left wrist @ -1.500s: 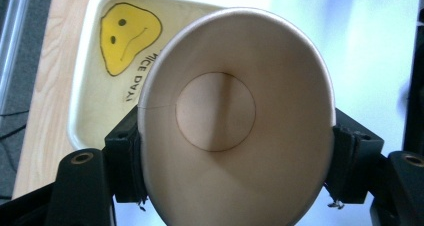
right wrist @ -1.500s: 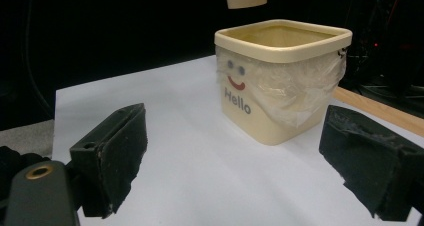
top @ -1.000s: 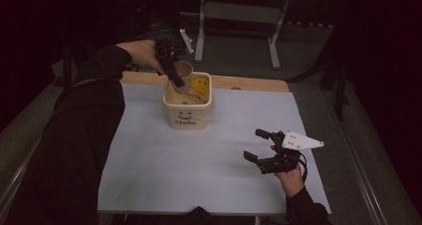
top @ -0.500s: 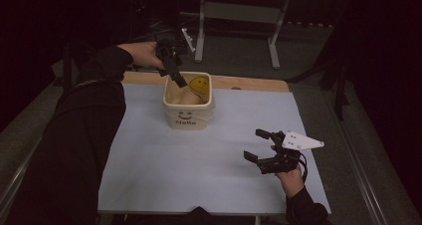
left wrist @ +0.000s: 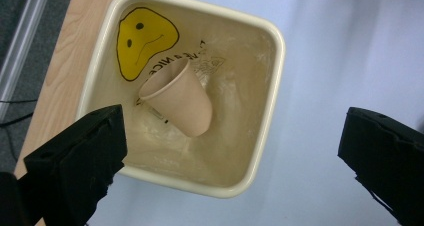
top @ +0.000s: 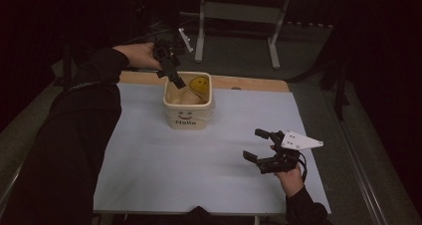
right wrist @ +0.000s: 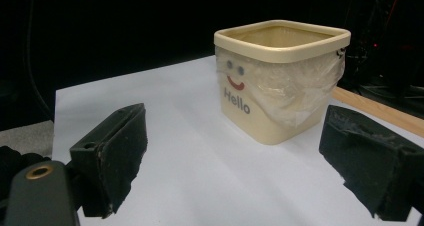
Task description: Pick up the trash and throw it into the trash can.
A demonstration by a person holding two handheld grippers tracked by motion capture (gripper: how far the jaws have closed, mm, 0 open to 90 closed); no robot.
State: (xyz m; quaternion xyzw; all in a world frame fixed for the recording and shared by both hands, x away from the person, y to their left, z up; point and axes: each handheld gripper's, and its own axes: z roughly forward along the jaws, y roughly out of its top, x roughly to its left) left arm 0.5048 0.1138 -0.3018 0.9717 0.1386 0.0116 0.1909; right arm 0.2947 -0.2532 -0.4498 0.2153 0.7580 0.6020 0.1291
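Near the table's (top: pixel 149 185) right front edge, the right gripper (top: pixel 259 145) rests, jaws apart, empty. By the far edge, the left gripper (top: pixel 177 81), jaws spread, hovers above the bin (top: pixel 188 118); the paper cup (left wrist: pixel 177 103) lies tilted inside, below the jaws. The gripper has lifted from the bin since earlier.

The word "Hello" is printed in dark letters on the outer wall of the cream tub (right wrist: pixel 280 81), beneath a face with 2 dots and a red smile. Dark lettering on the tub's inner wall, at 3 o'clock from a yellow face (left wrist: pixel 145 41), is partly hidden by the cup (left wrist: pixel 177 103) and cannot be read.
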